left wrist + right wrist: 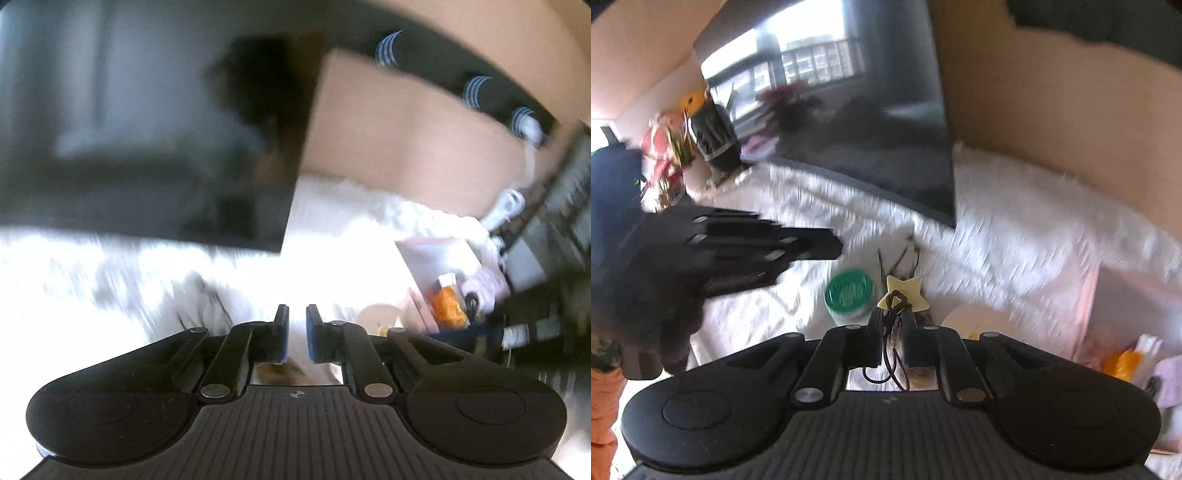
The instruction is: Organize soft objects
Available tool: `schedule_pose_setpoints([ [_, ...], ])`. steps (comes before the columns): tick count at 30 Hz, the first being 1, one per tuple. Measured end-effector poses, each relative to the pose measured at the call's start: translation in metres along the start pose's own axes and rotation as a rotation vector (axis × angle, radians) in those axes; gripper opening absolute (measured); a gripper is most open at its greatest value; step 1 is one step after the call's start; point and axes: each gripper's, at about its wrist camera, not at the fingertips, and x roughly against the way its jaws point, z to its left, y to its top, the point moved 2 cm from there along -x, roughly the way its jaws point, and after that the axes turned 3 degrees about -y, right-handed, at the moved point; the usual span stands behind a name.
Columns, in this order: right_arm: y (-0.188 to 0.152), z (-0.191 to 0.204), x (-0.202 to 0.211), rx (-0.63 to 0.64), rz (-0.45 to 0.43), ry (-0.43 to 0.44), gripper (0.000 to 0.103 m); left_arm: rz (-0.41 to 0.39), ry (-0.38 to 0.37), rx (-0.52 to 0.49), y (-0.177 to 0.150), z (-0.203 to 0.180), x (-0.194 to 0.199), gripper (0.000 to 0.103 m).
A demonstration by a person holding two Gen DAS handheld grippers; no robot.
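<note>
Between the jaws of the right gripper point(891, 321) hangs a thin dark cord point(892, 343) carrying a pale yellow star charm point(904, 293); the jaws are closed on the cord, and the star sits just past their tips. Beside the star stands a jar with a green lid point(849, 290) on a white furry cover point(1015, 236). Further back, a dark screen point(871, 110) leans over the cover. The left gripper point(296, 325), blurred, hovers over the same cover, jaws narrowly apart with nothing between them.

A black screen point(871, 122) leans over white fur point(1015, 229) — a green-lidded jar point(849, 291) nearby.
</note>
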Motion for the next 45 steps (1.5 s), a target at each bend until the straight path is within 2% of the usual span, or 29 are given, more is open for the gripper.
schedule_pose_setpoints([
  [2,-0.014,0.005,-0.016,0.009,0.026,0.003,0.009,0.043,-0.039,0.117,-0.010,0.011,-0.023,0.011],
  [4,-0.030,0.006,-0.036,0.007,0.063,0.009,0.009,0.079,-0.025,0.178,-0.023,0.016,-0.042,0.011],
  [8,-0.061,0.010,-0.064,0.045,0.104,-0.011,0.009,0.056,0.045,0.171,-0.043,0.005,-0.055,0.011],
  [12,-0.083,0.002,-0.074,0.112,0.102,-0.074,0.009,-0.069,0.197,0.112,-0.063,-0.007,-0.058,0.011],
  [15,-0.097,-0.013,-0.073,0.108,0.108,-0.076,0.009,-0.144,0.267,0.146,-0.074,-0.009,-0.065,0.012],
  [20,-0.114,-0.038,-0.058,0.113,0.055,-0.107,0.009,-0.145,0.381,0.192,-0.076,-0.002,-0.091,0.013],
  [24,-0.130,-0.054,-0.048,0.129,0.015,-0.133,0.010,-0.142,0.455,0.122,-0.077,-0.010,-0.105,0.012],
  [28,-0.142,-0.075,-0.055,0.077,0.040,-0.120,0.010,-0.071,0.459,0.103,-0.084,-0.012,-0.122,0.015],
  [31,-0.149,-0.088,-0.060,0.028,0.052,-0.108,0.012,-0.074,0.459,0.111,-0.090,-0.010,-0.126,0.016],
  [34,-0.155,-0.098,-0.065,-0.016,0.060,-0.078,0.024,-0.085,0.446,0.144,-0.091,-0.008,-0.126,0.016],
  [38,-0.164,-0.100,-0.061,-0.050,0.008,-0.019,0.043,-0.083,0.419,0.193,-0.085,-0.003,-0.132,0.015],
  [41,-0.169,-0.095,-0.060,-0.034,-0.028,-0.008,0.051,-0.071,0.426,0.193,-0.079,-0.001,-0.138,0.015],
  [45,-0.178,-0.083,-0.058,0.061,-0.061,-0.035,0.053,-0.057,0.447,0.161,-0.082,-0.003,-0.141,0.014],
])
